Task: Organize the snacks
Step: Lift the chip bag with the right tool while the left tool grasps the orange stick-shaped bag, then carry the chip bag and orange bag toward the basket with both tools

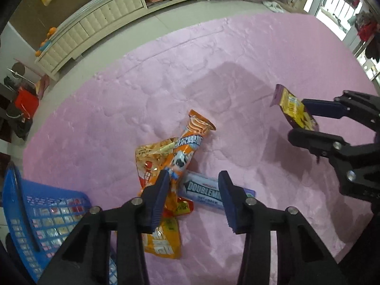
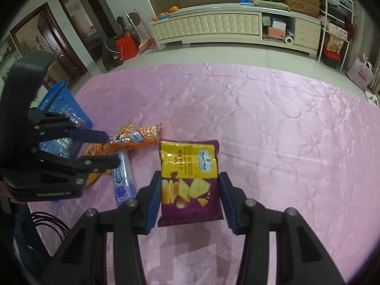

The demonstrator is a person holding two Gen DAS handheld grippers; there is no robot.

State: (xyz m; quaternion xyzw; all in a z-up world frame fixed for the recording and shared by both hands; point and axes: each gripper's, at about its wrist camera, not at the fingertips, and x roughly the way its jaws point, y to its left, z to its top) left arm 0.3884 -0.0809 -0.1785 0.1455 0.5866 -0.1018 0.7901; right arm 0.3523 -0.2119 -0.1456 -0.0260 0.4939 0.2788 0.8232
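Pink quilted bedding [image 2: 273, 123] is seen covering the work surface, with a cream cabinet [image 2: 228, 27] standing on the tiled floor behind it. A yellow-and-purple chip bag [image 2: 190, 182], printed with crisps on its lower half, is held between the blue pads of the right hand-held gripper [image 2: 188, 201]; the fingers are closed against its two side edges, and the bag is lifted clear of the bedding, as its shadow below indicates. The left hand-held gripper [image 1: 193, 201] is observed with its fingers apart, gripping nothing, poised above a small heap of snacks. In that heap, an orange wafer packet [image 1: 187, 144] bearing a cartoon cow is laid across an orange-yellow snack bag [image 1: 154, 159], and a blue Doublemint gum pack [image 1: 204, 190] lies just beside them, between the spread fingers. A blue plastic basket [image 1: 28, 204], holding small wrapped items, stands at the left edge of the bedding, near the heap.
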